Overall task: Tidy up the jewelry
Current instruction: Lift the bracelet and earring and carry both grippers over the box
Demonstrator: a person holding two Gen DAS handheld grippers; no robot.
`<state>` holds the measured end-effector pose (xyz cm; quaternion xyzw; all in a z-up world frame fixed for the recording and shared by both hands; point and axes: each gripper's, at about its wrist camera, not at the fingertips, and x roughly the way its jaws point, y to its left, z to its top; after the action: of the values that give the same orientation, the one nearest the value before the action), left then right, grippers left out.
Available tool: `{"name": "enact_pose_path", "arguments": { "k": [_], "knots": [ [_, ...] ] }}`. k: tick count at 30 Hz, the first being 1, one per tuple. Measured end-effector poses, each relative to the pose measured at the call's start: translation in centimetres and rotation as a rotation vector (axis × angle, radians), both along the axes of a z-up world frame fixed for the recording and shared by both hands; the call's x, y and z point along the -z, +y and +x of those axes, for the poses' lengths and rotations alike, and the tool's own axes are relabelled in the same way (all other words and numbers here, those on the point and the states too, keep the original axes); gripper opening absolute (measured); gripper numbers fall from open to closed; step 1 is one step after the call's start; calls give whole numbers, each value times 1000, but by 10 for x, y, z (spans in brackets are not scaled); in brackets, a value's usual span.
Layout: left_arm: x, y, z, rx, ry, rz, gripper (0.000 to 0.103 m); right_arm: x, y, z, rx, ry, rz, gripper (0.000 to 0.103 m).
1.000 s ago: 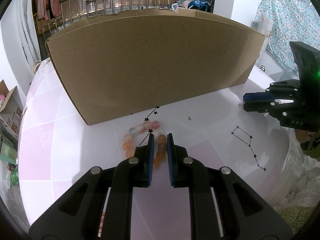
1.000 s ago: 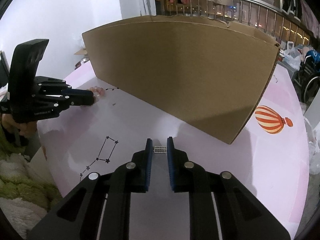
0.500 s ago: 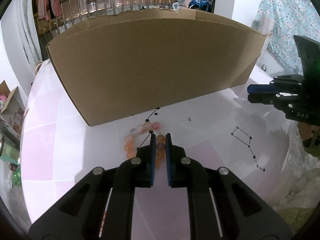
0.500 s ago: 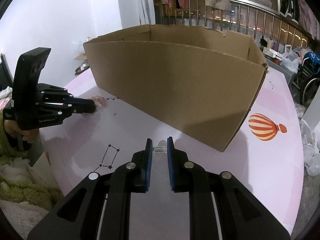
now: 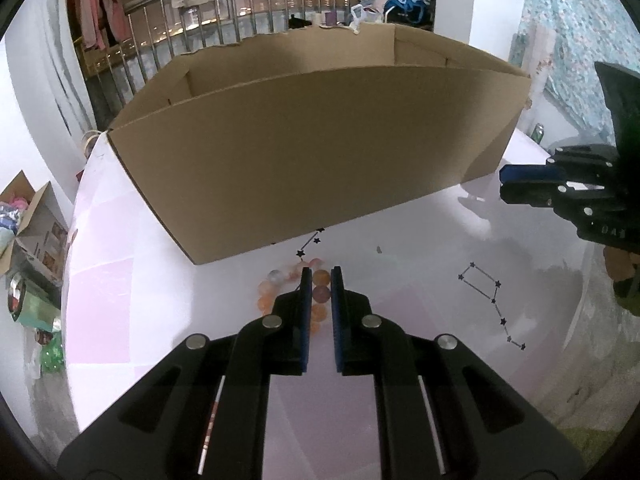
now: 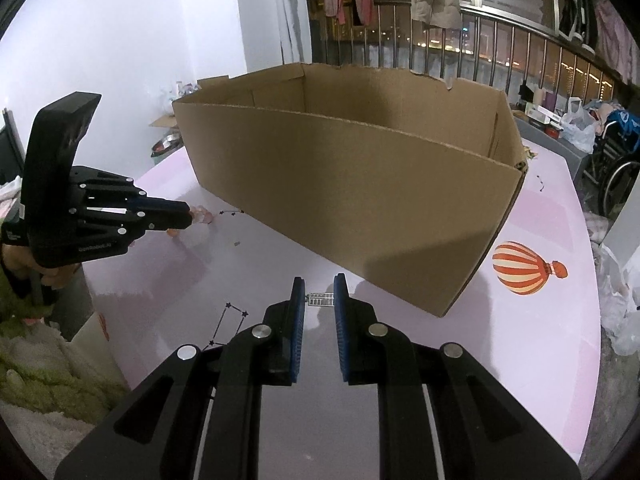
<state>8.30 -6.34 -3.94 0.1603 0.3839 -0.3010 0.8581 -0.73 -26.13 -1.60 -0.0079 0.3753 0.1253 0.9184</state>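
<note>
The left gripper (image 5: pixel 319 276) is clamped on a beaded bracelet (image 5: pixel 280 285) of orange and pink beads, on the pink table (image 5: pixel 120 300). The right gripper (image 6: pixel 319 286) pinches a small silver chain piece (image 6: pixel 320 299) between its blue pads. Just beyond both stands an open cardboard box (image 6: pixel 360 184). White lettering on the left gripper's body is too blurred to read.

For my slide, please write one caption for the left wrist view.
Left claw closed on a bead bracelet before an open cardboard box on the pink table.
</note>
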Motion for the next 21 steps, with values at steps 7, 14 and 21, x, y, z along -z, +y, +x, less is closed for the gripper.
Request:
{"name": "enact_pose_path", "arguments": {
  "k": [7,14,21],
  "knots": [
    [-5,-3,-5,-9,-9,-4,8,-7,0,-3,0,-24,-4,15],
    [-13,-3,-12,-16,-31,-16,8,-18,2,-6,-5,-53,-11,15],
    [-31,1,-24,-23,-74,-40,8,-35,5,-12,-11,-100,-15,15]
  ]
}}
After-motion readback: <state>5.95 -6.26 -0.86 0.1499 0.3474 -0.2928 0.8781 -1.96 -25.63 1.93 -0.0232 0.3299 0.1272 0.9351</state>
